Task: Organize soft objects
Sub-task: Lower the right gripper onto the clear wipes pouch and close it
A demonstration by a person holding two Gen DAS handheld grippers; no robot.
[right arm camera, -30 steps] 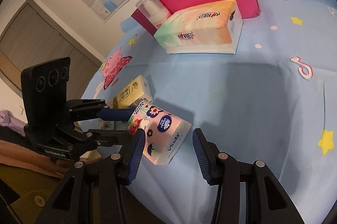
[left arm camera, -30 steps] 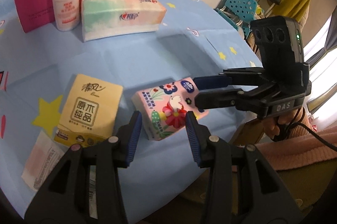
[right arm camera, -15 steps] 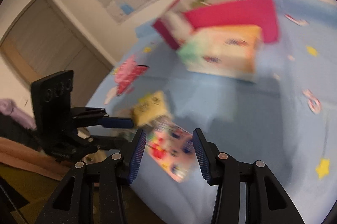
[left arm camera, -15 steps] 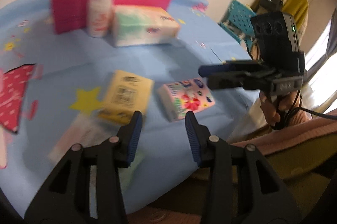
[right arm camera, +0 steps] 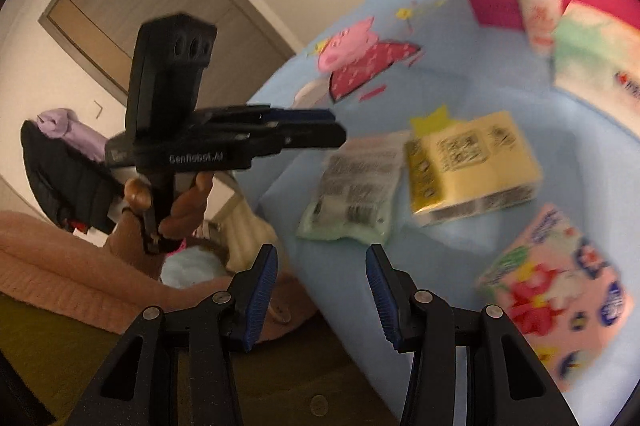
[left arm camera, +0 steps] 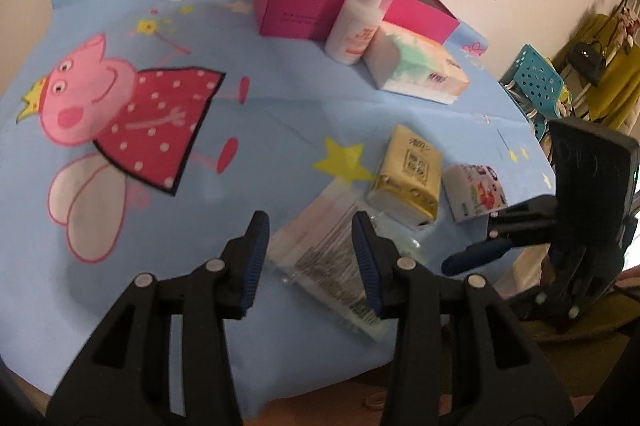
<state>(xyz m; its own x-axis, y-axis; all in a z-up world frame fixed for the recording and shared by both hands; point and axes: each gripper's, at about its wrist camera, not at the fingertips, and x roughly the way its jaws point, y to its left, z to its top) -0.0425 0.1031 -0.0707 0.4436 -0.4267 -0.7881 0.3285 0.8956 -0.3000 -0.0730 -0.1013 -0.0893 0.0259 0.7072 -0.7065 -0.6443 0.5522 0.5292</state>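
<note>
Left gripper [left arm camera: 308,246] hovering over flat wipes packet [left arm camera: 328,258], fingers parted, gripping nothing; right gripper [right arm camera: 320,286] fingers also parted, empty, beside floral tissue pack [right arm camera: 560,290] on desk [left arm camera: 240,154].

You had loads of bare blue tablecloth [left arm camera: 248,154] on the cartoon pig side, easy to sweep through. The near corner was crowded: flat clear packet [left arm camera: 328,258], yellow tissue pack [left arm camera: 408,178] and floral tissue pack [left arm camera: 472,194] lay close together. Further back, the pink box [left arm camera: 304,6], lotion bottle [left arm camera: 356,26] and big tissue pack [left arm camera: 416,74] blocked the way.
</note>
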